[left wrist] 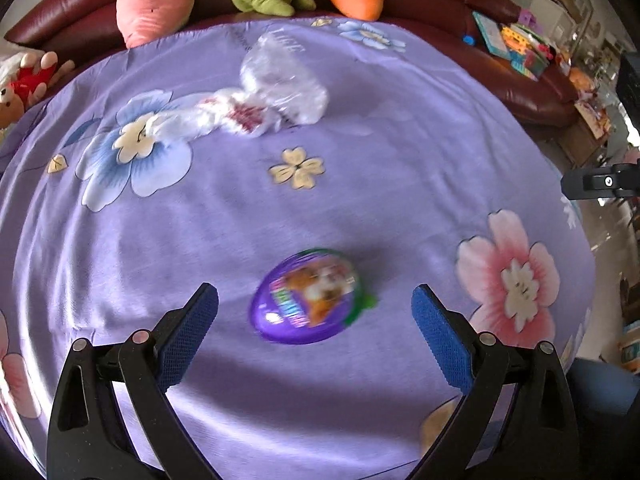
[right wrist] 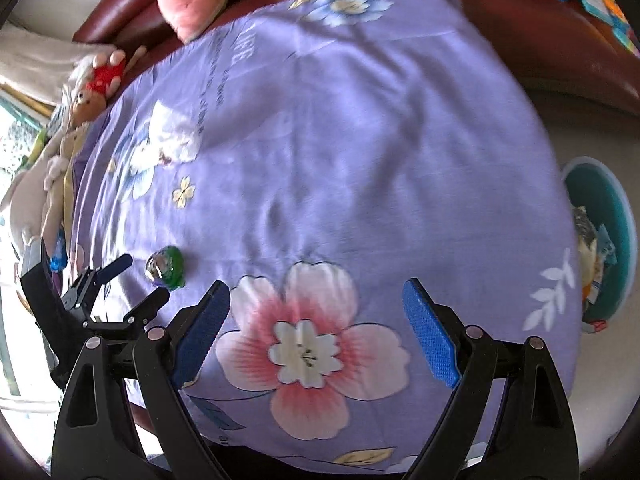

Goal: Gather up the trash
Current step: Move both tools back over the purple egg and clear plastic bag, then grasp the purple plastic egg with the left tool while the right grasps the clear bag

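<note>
A purple egg-shaped plastic capsule with a green rim and a cartoon picture lies on the purple flowered cloth. My left gripper hangs open just above it, its blue pads clear of the capsule on both sides. In the right wrist view the capsule lies just beyond the left gripper's tips. Farther back lie a crumpled clear plastic bottle and a white wrapper with red print. My right gripper is open and empty over a pink flower print.
A teal bin holding trash stands off the cloth's right edge. Plush toys line a dark red sofa behind. More soft toys sit at the left edge. Books and toys lie on the sofa at right.
</note>
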The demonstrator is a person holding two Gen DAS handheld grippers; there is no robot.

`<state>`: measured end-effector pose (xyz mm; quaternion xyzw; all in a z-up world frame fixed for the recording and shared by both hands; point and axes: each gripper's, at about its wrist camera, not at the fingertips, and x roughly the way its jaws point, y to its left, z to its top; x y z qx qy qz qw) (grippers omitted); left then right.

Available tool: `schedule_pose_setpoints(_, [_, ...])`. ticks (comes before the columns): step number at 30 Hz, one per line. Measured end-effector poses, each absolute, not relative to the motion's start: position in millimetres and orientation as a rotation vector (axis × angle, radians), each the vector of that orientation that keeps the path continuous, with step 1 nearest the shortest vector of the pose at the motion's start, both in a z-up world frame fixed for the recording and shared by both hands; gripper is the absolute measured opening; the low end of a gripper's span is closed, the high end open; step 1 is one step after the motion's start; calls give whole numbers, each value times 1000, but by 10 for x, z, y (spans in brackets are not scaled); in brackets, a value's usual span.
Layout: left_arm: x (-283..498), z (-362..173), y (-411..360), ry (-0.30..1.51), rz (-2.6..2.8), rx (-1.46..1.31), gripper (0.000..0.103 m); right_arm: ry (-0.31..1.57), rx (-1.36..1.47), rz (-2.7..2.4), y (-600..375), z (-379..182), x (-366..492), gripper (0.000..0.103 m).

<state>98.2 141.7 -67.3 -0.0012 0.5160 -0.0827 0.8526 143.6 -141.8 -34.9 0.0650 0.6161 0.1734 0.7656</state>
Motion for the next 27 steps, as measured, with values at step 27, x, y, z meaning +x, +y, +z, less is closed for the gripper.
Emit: schedule_pose_setpoints(27, [1154, -543, 2096, 978, -97, -195, 59, 1323, -78, 524, -30, -361, 2127, 84])
